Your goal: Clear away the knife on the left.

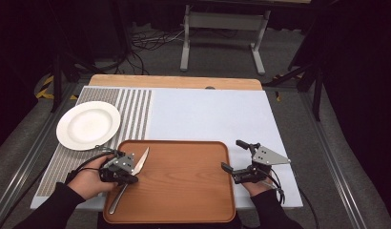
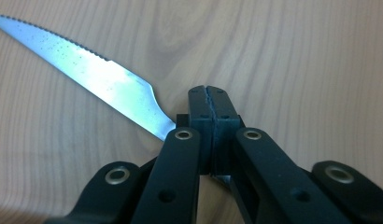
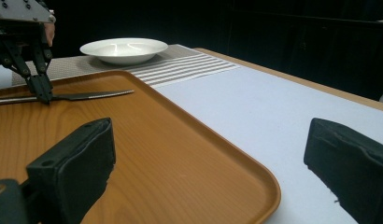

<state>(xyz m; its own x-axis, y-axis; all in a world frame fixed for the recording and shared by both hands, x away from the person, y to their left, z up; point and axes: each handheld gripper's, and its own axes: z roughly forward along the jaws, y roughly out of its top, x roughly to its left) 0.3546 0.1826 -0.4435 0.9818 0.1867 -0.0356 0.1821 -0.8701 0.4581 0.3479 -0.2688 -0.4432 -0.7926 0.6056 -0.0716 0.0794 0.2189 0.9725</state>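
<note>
Clearly the knife [image 1: 131, 174] is the thing in hand: it lies on the left part of the tray [image 1: 184, 191], blade pointing away from the person toward the plate [image 1: 88, 125], handle toward the near edge. The left claw [image 1: 128, 177] has its jaws pressed together at the neck of the knife, where blade meets handle; in the left gripper view the serrated blade [image 2: 91, 77] runs out to the upper left from under the closed tips. In the right gripper view the knife [image 3: 87, 96] looks flat on the wood or barely off it.

To do the lift well, I would keep the squeeze firm and raise straight up, since a thin flat neck can swivel between the pads. Watch that the blade stays level, and carry it low over the tray rim toward the striped mat [image 1: 127, 112] beside the plate.

The right claw [image 1: 237, 159] stands wide and idle at the tray's right edge, over the counter [image 1: 208, 114].
</note>
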